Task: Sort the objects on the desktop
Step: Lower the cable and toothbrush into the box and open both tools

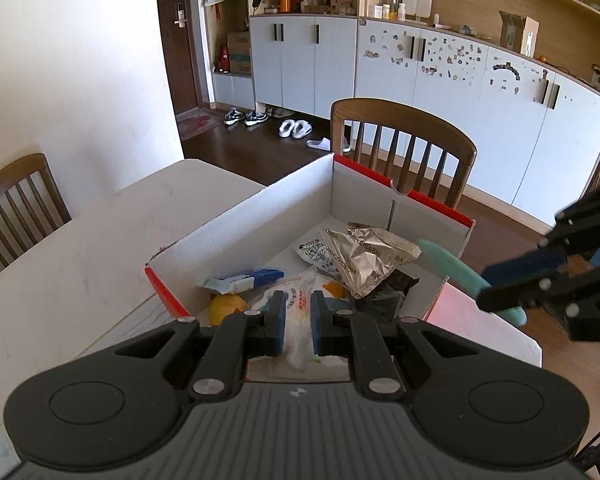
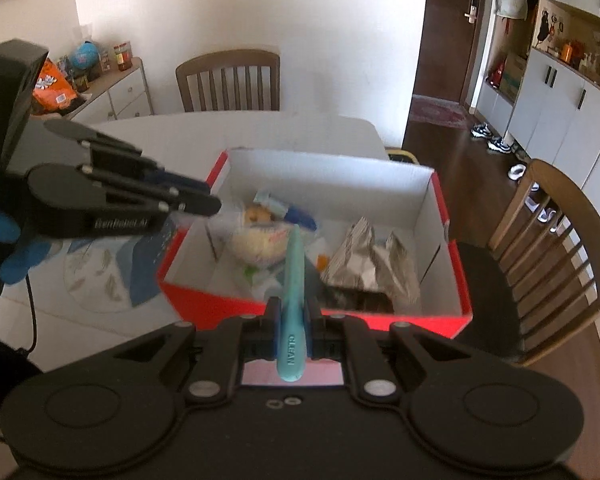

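Red-and-white cardboard box (image 1: 328, 196) fills the left wrist view, standing open on the pale table (image 1: 60, 248). Inside it lie a crumpled silver foil wrapper (image 1: 370, 258), a blue-and-white packet (image 1: 244, 278), a yellow round thing (image 1: 226, 306) and a clear plastic bag (image 1: 300, 312). The left gripper (image 1: 296, 326) hangs over the box's near wall, its jaws drawn together, and I cannot tell whether they pinch the bag or merely frame it. Beyond the box's right wall the right gripper (image 1: 512, 294) carries a teal plastic handle (image 1: 460, 276).

From the right wrist, the right gripper (image 2: 294, 320) is clamped on that teal handle (image 2: 292, 292), marked CLEAN, which points out over the box (image 2: 380, 320) above its contents. The left gripper (image 2: 196, 200) sits at the box's left wall. The step looks like dropping the handle in: next, carry it further over the box's middle, then part the jaws.
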Available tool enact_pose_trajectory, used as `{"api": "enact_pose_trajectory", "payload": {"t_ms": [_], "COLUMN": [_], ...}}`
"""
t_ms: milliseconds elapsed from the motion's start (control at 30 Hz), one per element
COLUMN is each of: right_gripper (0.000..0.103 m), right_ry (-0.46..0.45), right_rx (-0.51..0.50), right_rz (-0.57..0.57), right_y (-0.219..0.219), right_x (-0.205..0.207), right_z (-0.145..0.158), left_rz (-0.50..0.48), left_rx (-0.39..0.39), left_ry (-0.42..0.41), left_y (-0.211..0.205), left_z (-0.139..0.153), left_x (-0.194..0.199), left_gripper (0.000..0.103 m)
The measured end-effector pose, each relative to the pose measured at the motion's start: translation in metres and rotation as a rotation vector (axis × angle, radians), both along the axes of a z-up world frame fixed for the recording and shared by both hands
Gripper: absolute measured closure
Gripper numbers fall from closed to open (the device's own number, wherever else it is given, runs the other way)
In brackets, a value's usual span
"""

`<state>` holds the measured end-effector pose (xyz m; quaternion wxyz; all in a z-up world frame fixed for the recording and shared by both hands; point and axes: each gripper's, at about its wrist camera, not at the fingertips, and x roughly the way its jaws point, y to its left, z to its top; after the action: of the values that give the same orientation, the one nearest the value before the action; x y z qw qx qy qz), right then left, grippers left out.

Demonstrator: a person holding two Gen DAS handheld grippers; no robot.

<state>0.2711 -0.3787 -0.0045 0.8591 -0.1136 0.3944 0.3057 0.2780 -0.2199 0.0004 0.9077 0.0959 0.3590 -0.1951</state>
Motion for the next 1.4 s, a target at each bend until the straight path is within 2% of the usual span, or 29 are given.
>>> {"api": "enact_pose_trajectory", "payload": {"t_ms": [233,367,533,700,1000,1067,1133,1400], "right_gripper": [0.092,0.092,0.092,0.092,0.092,0.09,0.084,0.08], "right_ry": [-0.035,0.01,0.062,0.112,0.169,0.172,0.172,0.17], "right_rx": [-0.003,0.008,0.008,-0.038,-0.087,-0.091,-0.089,-0.058], "right_rz": [0.013,-0.019,-0.042,-0.03,-0.027,-0.024,-0.027,-0.025], "right_y": [0.014,0.023,0.033,0.043,0.046,0.046,0.043,0.031], "right_x": [0.034,0.063,0.087,0.092,0.095,0.095,0.095,0.09], "right_z": [0.0,-0.014,-0.038,-0.063,-0.088,-0.09,-0.09,-0.076], "left_rz": [0.023,0.065,0.073,0.072,0.065,0.069,0.07,0.08], "left_rx": [0.013,-0.013,0.005,0.005,0.005,0.003,-0.003,-0.019], "left_ry": [0.041,0.082,0.114,0.134,0.16,0.164,0.167,0.167], "left_y": [-0.001,0.005,0.003,0.0,-0.006,-0.006,-0.006,-0.005], "left_z": [-0.009,-0.016,-0.031,-0.035,-0.04,-0.04,-0.04,-0.034], "left_x": [0.026,0.04,0.042,0.04,0.038,0.038,0.037,0.032], "left_gripper": [0.091,0.091,0.091,0.091,0.091,0.091,0.091,0.091]}}
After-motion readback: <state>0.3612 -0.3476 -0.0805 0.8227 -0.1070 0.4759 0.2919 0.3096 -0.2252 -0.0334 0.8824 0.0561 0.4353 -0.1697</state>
